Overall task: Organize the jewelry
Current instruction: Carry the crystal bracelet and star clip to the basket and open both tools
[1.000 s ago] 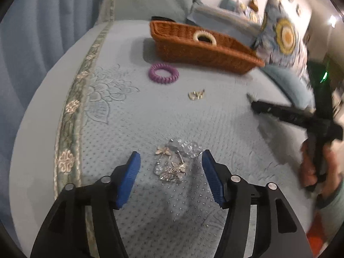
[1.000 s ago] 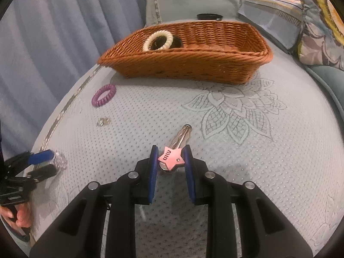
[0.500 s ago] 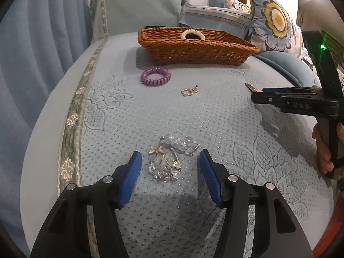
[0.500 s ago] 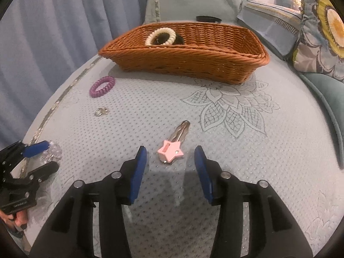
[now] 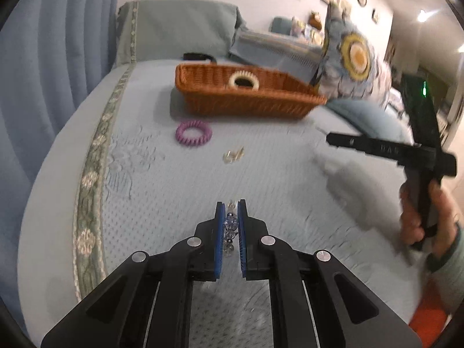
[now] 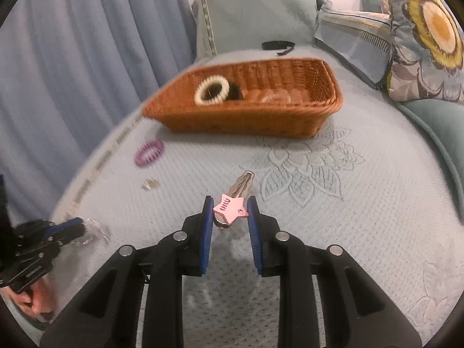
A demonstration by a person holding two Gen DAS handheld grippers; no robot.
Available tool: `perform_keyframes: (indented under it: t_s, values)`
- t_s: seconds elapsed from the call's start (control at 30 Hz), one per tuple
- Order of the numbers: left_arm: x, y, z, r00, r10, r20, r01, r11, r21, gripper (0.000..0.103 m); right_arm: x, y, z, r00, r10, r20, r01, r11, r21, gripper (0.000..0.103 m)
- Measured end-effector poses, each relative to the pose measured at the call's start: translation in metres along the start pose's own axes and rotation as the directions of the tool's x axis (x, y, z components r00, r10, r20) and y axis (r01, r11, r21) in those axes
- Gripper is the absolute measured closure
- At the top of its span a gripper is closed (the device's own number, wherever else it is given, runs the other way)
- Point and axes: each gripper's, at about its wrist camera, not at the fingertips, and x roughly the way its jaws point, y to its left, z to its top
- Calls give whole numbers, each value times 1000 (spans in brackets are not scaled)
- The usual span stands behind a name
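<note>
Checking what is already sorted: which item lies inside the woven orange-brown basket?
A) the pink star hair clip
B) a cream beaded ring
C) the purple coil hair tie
B: the cream beaded ring rests inside the woven orange-brown basket, as the right wrist view shows.

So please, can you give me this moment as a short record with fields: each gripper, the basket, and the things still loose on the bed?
left gripper: fingers just closed on the crystal jewelry cluster
right gripper: fingers just closed on the pink star hair clip
basket: wicker, on the bed cover beyond both grippers
in basket: cream ring, plus blurred items
still loose: purple coil hair tie; small gold piece
behind basket: black band
</note>
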Motion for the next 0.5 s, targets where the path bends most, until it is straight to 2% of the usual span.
perform_keyframes:
  t_s: [0.1,0.23,0.5]
  values:
    - [-6,-6,17,999,-12,42,11,1000,17,96,-13,0,7,999,5,40,-5,1000,-3,82]
    - [-12,-16,46,992,-64,107,59,997,42,96,-28,2,20,995,15,99,-14,1000,-11,82]
    - [-7,-22,124,961,-146,236,136,989,61,96,-29,-10,61,991,7,136,-5,1000,-11,82]
